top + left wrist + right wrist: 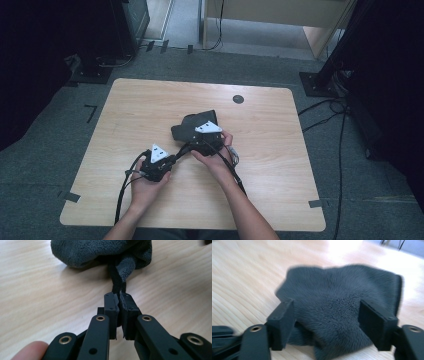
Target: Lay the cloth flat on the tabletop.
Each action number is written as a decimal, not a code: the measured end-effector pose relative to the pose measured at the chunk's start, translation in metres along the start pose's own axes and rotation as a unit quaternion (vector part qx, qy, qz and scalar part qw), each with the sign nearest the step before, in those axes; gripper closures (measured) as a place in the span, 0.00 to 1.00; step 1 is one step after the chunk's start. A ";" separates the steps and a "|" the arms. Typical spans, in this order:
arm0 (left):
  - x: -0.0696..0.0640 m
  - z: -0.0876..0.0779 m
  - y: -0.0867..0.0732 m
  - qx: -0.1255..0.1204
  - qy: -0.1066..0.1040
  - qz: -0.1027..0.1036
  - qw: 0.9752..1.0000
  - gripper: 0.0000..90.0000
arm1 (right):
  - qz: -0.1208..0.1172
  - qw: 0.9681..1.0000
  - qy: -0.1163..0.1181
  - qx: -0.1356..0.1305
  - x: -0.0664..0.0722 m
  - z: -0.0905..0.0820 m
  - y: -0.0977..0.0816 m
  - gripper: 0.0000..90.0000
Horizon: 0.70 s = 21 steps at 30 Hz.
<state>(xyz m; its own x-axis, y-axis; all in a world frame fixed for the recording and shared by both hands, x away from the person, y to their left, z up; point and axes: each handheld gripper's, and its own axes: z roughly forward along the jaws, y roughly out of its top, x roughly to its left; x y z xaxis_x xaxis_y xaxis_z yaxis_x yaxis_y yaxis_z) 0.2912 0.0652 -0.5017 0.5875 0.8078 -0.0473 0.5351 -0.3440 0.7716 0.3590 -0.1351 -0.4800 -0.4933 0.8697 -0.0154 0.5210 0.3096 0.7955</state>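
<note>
A dark grey fleecy cloth (pixel 192 124) lies bunched near the middle of the wooden table (pixel 135 105). My left gripper (pixel 119 295) is shut on a stretched corner of the cloth (pixel 100 251), which runs out taut from between its pads. My right gripper (pixel 327 315) hovers over the cloth (pixel 337 297) with its jaws wide apart, the pads (pixel 280 320) clear of the fabric. In the high view the left gripper (pixel 176 156) sits to the near left of the cloth, and the right gripper (pixel 202 132) is at its near edge.
A small dark round grommet (pixel 238 99) sits in the table near its far edge. Cables (pixel 122 187) trail from both grippers toward the near edge. Black stands and cables surround the table on the grey floor.
</note>
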 end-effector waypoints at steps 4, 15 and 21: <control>0.008 -0.007 -0.005 0.000 -0.004 -0.003 1.000 0.96 | -0.016 1.000 -0.002 0.014 -0.001 0.007 -0.008 0.77; 0.012 -0.053 0.010 -0.087 -0.016 0.018 0.996 0.96 | 0.040 0.995 0.041 -0.081 -0.021 -0.069 -0.005 0.85; 0.017 -0.067 0.006 -0.081 -0.028 0.011 0.996 0.96 | 0.118 0.989 0.006 -0.092 -0.038 -0.121 -0.027 0.78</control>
<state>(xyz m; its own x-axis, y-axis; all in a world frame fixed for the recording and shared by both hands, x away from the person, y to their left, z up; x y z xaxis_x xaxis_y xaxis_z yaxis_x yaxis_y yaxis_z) 0.2640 0.1093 -0.4555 0.6332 0.7716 -0.0607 0.4188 -0.2756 0.8653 0.2792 -0.2234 -0.4277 -0.3828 0.9041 0.1902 0.4871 0.0226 0.8730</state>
